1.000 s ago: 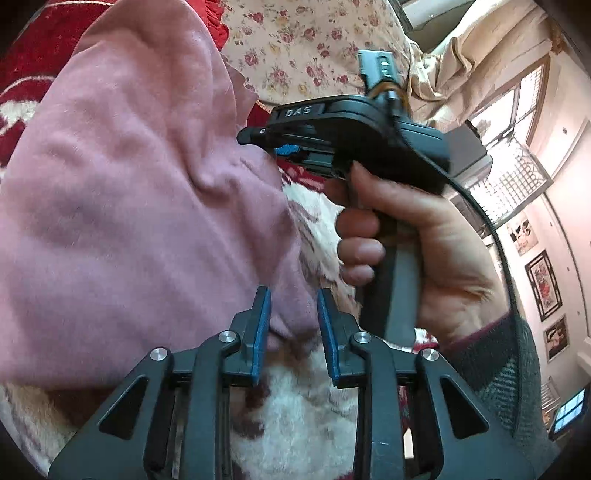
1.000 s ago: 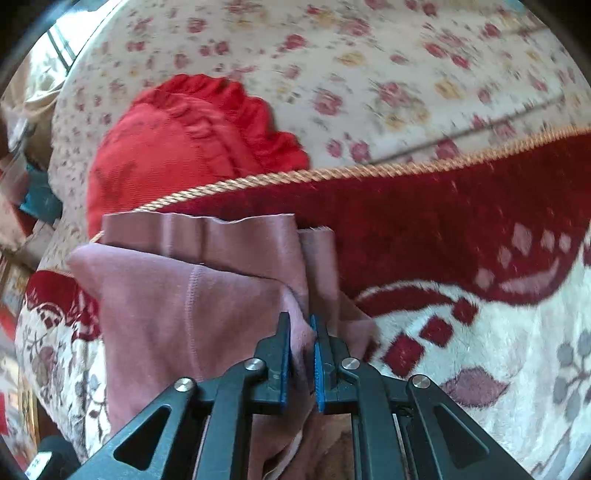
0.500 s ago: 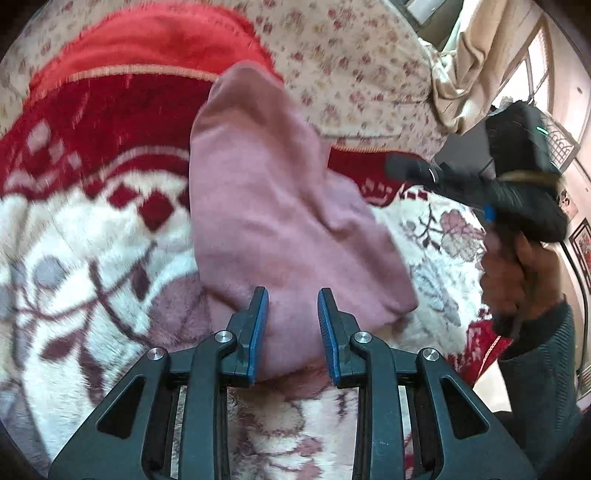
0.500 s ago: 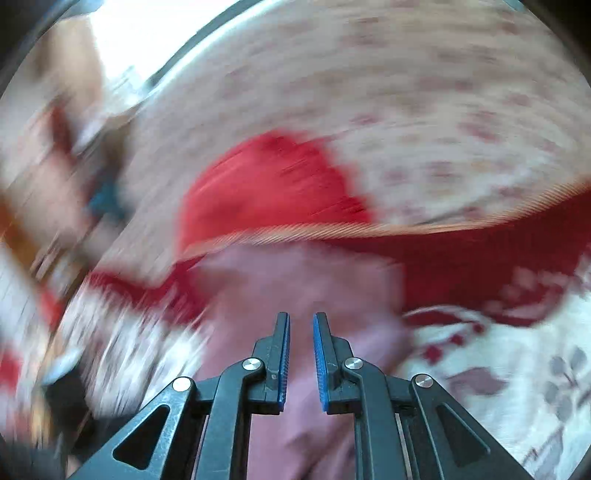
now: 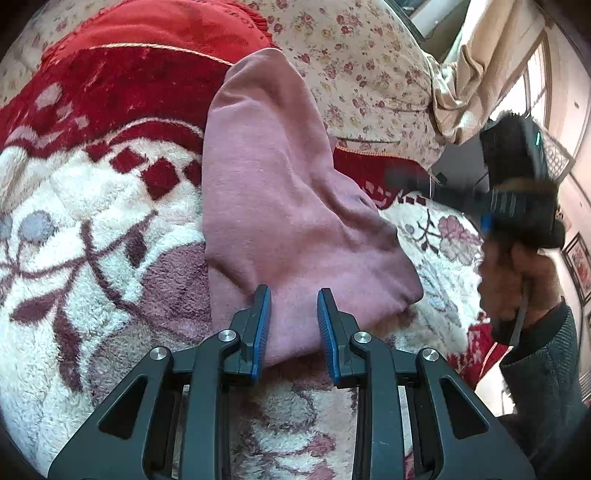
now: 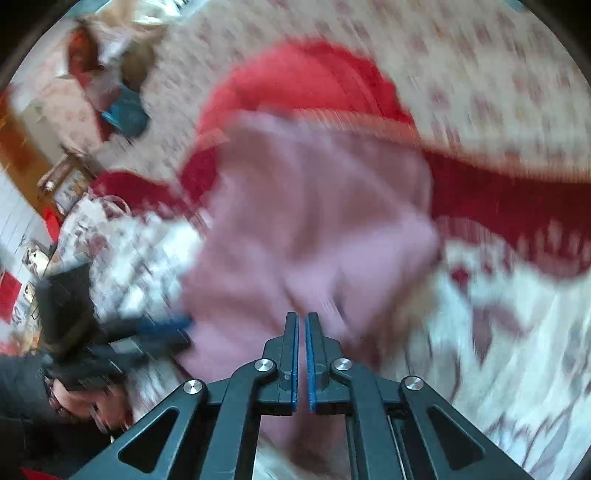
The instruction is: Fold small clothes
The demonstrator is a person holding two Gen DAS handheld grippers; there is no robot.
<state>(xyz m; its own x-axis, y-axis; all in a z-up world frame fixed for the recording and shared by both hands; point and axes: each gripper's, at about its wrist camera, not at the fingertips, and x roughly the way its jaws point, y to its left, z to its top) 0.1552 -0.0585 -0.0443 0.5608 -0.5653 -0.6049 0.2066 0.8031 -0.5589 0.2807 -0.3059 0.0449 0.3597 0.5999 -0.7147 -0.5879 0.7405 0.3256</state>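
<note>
A pink garment [image 5: 288, 192] lies as a long folded strip on the red and white plush blanket [image 5: 92, 229]. My left gripper [image 5: 293, 306] hovers over the strip's near end. Its blue pads stand apart, the cloth shows between and beyond them, and neither pad presses on it. In the blurred right wrist view the same garment [image 6: 314, 221] spreads ahead of my right gripper [image 6: 301, 325]. Its jaws are closing to a thin slit with nothing between them. A hand [image 5: 517, 266] holds that gripper off to the right of the garment.
A red ruffled cushion [image 5: 147, 26] and a floral sheet [image 5: 351, 55] lie behind the garment. A cream curtain [image 5: 480, 74] and a window are at the far right. The blanket continues left and right of the strip.
The garment, raised and bunched a second ago, now lies flat on the blanket. My right gripper let go of the pink cloth, drew back and up, and closed on nothing.
</note>
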